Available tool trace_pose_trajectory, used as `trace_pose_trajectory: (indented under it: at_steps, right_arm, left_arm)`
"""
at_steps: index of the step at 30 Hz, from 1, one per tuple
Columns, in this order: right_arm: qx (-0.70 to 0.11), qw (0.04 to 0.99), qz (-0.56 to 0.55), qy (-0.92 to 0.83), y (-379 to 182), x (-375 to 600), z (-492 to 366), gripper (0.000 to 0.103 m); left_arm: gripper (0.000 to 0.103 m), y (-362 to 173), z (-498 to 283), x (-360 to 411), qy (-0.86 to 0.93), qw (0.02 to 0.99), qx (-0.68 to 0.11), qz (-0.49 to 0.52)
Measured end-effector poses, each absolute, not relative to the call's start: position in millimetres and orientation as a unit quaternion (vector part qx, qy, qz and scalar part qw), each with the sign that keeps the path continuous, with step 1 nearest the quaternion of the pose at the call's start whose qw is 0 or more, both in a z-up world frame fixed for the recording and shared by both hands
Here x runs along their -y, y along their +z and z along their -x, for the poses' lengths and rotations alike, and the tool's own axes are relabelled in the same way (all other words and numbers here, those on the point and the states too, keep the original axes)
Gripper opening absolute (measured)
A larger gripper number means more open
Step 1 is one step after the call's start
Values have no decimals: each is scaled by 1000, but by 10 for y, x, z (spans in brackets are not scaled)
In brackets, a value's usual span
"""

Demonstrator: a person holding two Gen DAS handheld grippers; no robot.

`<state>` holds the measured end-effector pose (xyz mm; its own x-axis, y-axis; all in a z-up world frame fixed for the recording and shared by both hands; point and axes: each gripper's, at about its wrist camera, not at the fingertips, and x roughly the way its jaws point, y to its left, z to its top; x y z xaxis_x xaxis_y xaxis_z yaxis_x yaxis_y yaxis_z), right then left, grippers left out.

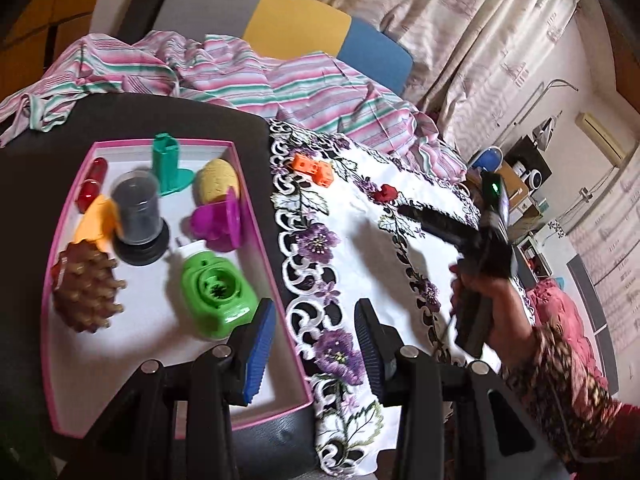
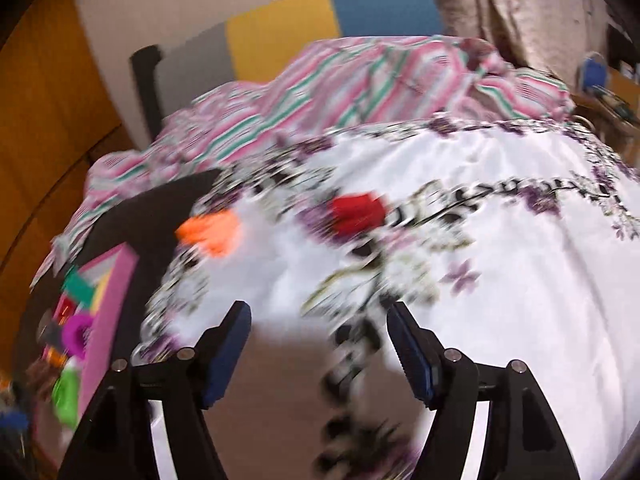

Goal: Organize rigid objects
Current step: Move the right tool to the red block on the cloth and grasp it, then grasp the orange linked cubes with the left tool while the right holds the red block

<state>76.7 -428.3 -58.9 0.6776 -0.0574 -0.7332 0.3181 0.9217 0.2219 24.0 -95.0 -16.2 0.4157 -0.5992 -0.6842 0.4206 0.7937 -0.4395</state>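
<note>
A pink-rimmed white box (image 1: 276, 276) on the left holds several rigid items: a green holder (image 1: 218, 294), a purple piece (image 1: 216, 222), a grey cup (image 1: 138, 212), a teal stand (image 1: 168, 168), a brown spiky piece (image 1: 86, 290). An orange block (image 1: 314, 168) and a small red object (image 1: 386, 193) lie on the floral cloth (image 1: 360, 248). My left gripper (image 1: 316, 344) is open and empty above the box's right rim. My right gripper (image 2: 320, 354) is open and empty over the cloth, short of the orange block (image 2: 212, 234) and red object (image 2: 358, 210); this view is blurred.
A striped pink and green sheet (image 1: 248, 76) is bunched behind the cloth. A grey, yellow and blue chair back (image 1: 296, 28) stands beyond it. The right gripper, held by a hand, shows in the left wrist view (image 1: 404, 211). Curtains and shelves lie to the right.
</note>
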Motion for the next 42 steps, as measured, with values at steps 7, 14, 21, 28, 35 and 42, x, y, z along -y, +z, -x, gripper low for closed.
trace_pose_trajectory:
  at_steps: [7,14,21,28,35,42]
  right_arm:
    - [-385,902,-161,-114,-674,4557,-1334,76]
    - [-393,900,-150,-111,-822,4601,-1662,65]
    - [-395,898,-166,-98,-894,4646,-1663,51]
    - [-393,899,-173,-88,-782,4599,-1417,51]
    - [-380,903,-188,-76,-697,4424,-878,51]
    - [-370,904,-193,-86,-797,4362,-675,51]
  left_arm:
    - [41,-152,-320,1171,-312,831,-452,91]
    - [41,-204,-441,1262,-304,828,-463,89]
    - [41,-168,-533,1389,-307,829,-458,95]
    - [48,-68,-703,1642,-312,828,-458,90]
    - [59,35,-1066,2010,-288,834,-461,90]
    - [74,-92,-1551,2470,-255,841,-475,55]
